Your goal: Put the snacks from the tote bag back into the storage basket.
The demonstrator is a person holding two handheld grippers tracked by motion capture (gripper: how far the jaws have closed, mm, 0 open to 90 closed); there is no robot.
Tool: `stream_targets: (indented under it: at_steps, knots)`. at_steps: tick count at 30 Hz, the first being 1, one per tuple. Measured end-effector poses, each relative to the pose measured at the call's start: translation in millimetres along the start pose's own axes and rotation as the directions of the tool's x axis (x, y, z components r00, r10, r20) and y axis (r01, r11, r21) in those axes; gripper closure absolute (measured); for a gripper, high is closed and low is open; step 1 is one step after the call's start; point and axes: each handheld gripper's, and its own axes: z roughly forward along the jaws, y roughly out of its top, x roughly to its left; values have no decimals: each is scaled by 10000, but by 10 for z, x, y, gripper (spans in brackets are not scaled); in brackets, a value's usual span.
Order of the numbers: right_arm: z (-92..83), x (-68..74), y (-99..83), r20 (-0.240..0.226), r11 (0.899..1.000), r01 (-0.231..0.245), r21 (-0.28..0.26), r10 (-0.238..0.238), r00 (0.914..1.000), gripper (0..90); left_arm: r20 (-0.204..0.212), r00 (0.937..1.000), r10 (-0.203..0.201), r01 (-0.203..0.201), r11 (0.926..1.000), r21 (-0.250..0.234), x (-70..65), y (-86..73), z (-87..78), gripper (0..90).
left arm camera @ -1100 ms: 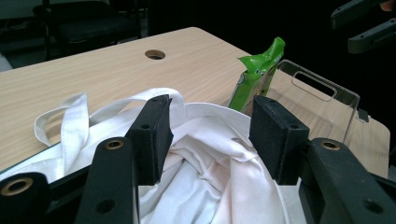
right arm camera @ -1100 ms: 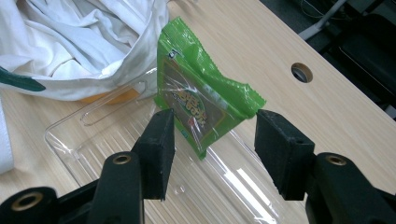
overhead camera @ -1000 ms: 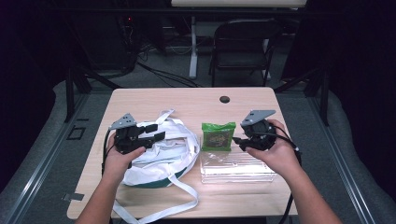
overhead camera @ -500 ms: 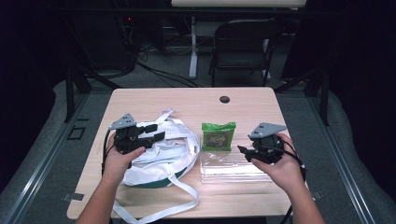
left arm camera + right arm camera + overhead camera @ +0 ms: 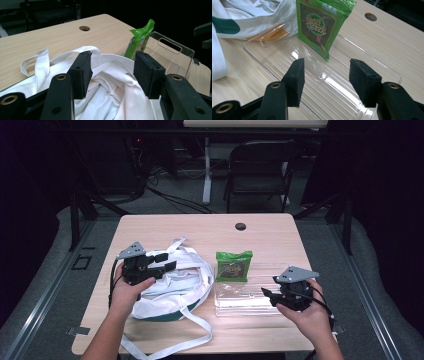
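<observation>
A light wooden table [image 5: 150, 227] carries a white cloth bag [image 5: 172, 287], a green snack packet [image 5: 233, 265] and a clear plastic tray [image 5: 245, 295]. The left gripper [image 5: 165, 261], held in the person's left hand [image 5: 127, 290], hovers over the bag with its 2 jaws spread wide; nothing lies between them, and the left gripper view places the crumpled white fabric [image 5: 112, 95] directly beneath and behind the jaws, apparently without contact. The right gripper [image 5: 267, 295], held in the right hand [image 5: 307, 312], sits at the right end of the tray with its jaws likewise spread and gripping nothing. In the right gripper view the 2 black jaws frame the transparent tray [image 5: 332, 82], which lies flat on the table [image 5: 397, 47]. The same view shows the packet [image 5: 319, 25] resting partly on the tray's far rim, with printed characters on its face, and a green patch on the bag [image 5: 227, 26], details that the high view is too small to resolve. The left gripper view shows the packet [image 5: 140, 37] edge-on just beside the bag, a cut-out handle slot in the tray's [image 5: 172, 50] end wall, and a looped strap [image 5: 40, 62] of the bag. The high view alone shows a round cable hole [image 5: 240, 226] in its place near the table's far edge, a folding chair [image 5: 260, 170] beyond, and a long strap [image 5: 165, 345] trailing toward the near edge.
</observation>
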Motion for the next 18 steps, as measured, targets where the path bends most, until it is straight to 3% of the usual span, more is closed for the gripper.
stream_targets:
  at_steps: [18]
  knots:
    - [149,110,-287,-64,9983,-273,-518,270,9996,463,-1,10000,10,-10,10000,78,0,-17,27,484]
